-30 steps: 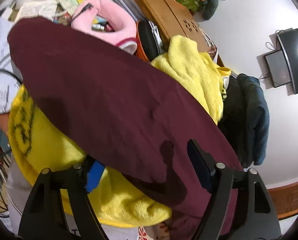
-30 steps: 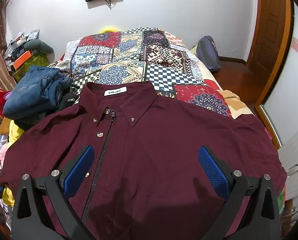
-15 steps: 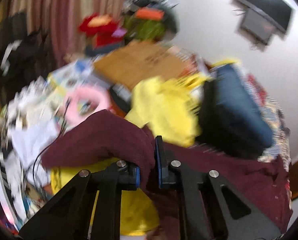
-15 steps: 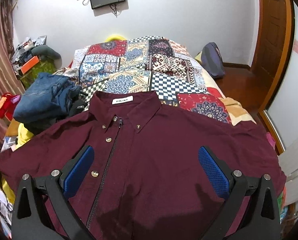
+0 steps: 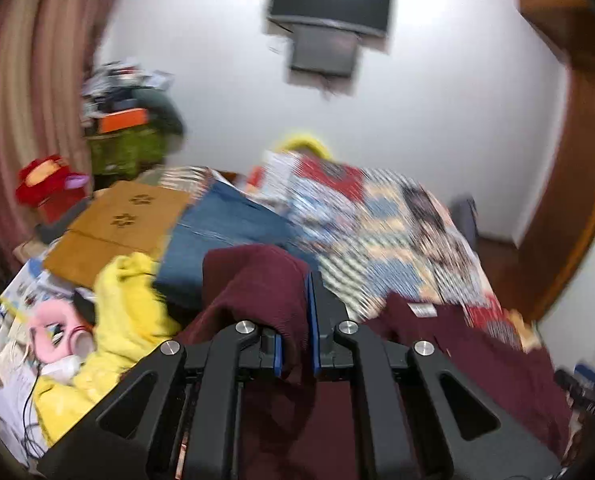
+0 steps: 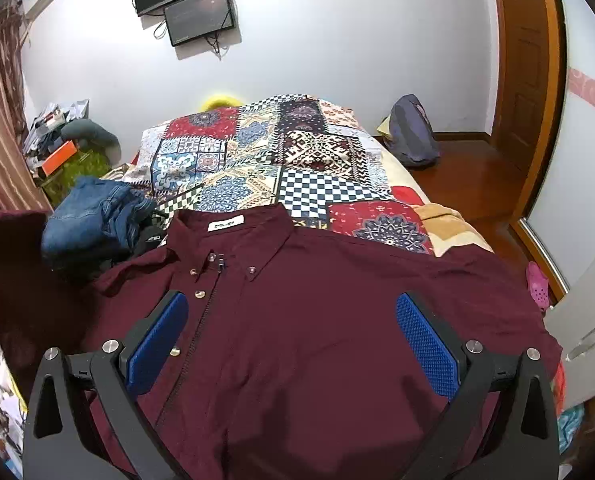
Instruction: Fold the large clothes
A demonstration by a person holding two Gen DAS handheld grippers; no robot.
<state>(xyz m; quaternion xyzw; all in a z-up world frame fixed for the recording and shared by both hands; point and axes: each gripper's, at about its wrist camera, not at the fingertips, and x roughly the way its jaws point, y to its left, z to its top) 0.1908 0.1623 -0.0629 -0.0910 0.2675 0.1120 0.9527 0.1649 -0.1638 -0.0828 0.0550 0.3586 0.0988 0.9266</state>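
Note:
A maroon button-up shirt [image 6: 317,320] lies front-up on the patchwork bedspread [image 6: 281,164], collar toward the wall. My left gripper [image 5: 295,320] is shut on the shirt's left sleeve [image 5: 257,284] and holds it lifted above the bed. The raised sleeve also shows at the left edge of the right wrist view [image 6: 9,240]. My right gripper [image 6: 293,332] is open and hovers over the shirt's chest, touching nothing.
Folded blue jeans [image 6: 93,216] lie left of the collar. A yellow towel [image 5: 129,312], pink item [image 5: 53,332] and a cardboard box [image 5: 117,224] crowd the left side. A backpack [image 6: 413,136] sits on the floor at right, near a wooden door [image 6: 525,72].
My left gripper closed on the sleeve and lifted it, swinging from the left clutter toward the bed. My right gripper rose slightly and stayed open.

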